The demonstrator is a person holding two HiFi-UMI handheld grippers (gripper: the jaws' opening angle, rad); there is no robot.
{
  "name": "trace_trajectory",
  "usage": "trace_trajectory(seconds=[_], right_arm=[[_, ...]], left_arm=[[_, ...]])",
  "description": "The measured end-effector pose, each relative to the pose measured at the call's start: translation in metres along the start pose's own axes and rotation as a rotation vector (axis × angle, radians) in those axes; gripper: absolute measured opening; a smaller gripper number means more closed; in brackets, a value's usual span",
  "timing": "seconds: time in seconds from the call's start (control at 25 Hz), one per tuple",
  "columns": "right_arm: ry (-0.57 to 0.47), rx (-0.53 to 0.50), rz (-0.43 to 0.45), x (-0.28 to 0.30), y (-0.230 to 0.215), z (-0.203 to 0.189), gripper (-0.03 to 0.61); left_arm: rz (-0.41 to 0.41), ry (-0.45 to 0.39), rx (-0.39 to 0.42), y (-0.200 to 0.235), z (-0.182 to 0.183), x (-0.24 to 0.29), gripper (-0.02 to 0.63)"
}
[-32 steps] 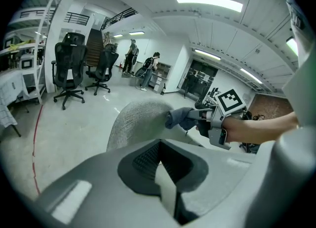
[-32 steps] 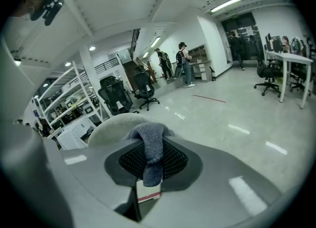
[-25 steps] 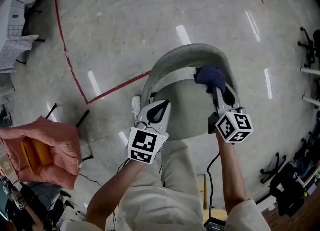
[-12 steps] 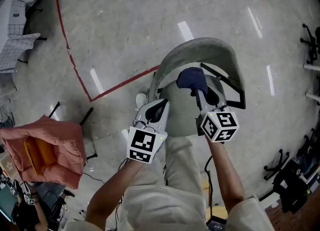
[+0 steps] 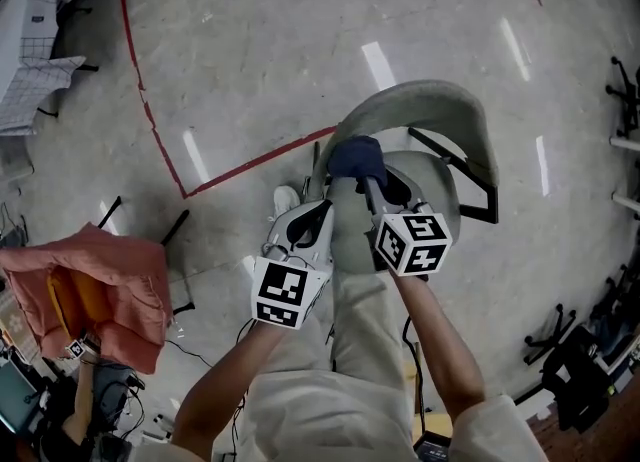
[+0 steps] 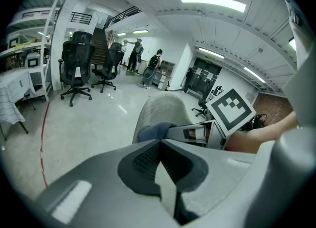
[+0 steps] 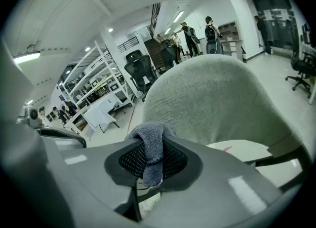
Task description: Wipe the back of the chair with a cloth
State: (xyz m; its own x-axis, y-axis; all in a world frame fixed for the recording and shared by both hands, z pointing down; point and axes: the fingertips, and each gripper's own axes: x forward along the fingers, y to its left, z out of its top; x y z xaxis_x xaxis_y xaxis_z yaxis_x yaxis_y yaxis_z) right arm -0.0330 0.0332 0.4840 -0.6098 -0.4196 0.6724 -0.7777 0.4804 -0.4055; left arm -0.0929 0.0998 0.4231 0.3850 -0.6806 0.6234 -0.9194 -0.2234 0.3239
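Between the pads of the right tongs (image 7: 150,159) sits a bunched dark-blue cloth (image 7: 149,142), pinched by one narrow fold with its wad bulging above the tips. Just ahead of those tips rises the chair's grey fabric backrest (image 7: 217,98). In the head view the cloth lies against the end of that curved back nearest the left tongs (image 5: 313,218). The left tongs are closed on themselves with nothing between them, and they hang just beside the right pair, alongside the edge of the seat (image 5: 432,182). Whether they touch the chair I cannot tell.

The main risk, as I judge it, is the grip. Only a thin fold is clamped, and the rough weave of the back would drag on the cloth during a stroke, so it could pull out or roll into a ball that wipes very little.

A second risk is that nothing appears to steady the chair. A sideways push along the back might turn or shift it away from the stroke.

Finally, the two pairs of tongs are close together, and a sweep towards the left pair could knock them against each other.
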Motion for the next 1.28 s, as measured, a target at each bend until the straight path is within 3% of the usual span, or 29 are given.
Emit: trace_trajectory(seconds=[0.2, 0.96, 1.28], right_arm=[[0.036, 0.071, -0.002, 0.018, 0.000, -0.006, 0.080], [-0.094, 0.435, -0.052, 0.038, -0.043, 0.031, 0.080], [-0.127, 0.504, -0.099, 0.038, -0.062, 0.037, 0.079]], left_arm=[[-0.006, 0.007, 0.003, 0.002, 0.001, 0.003, 0.002], [-0.074, 0.028, 0.035, -0.007, 0.013, 0.029, 0.002], [-0.076, 0.036, 0.042, -0.004, 0.015, 0.035, 0.002]])
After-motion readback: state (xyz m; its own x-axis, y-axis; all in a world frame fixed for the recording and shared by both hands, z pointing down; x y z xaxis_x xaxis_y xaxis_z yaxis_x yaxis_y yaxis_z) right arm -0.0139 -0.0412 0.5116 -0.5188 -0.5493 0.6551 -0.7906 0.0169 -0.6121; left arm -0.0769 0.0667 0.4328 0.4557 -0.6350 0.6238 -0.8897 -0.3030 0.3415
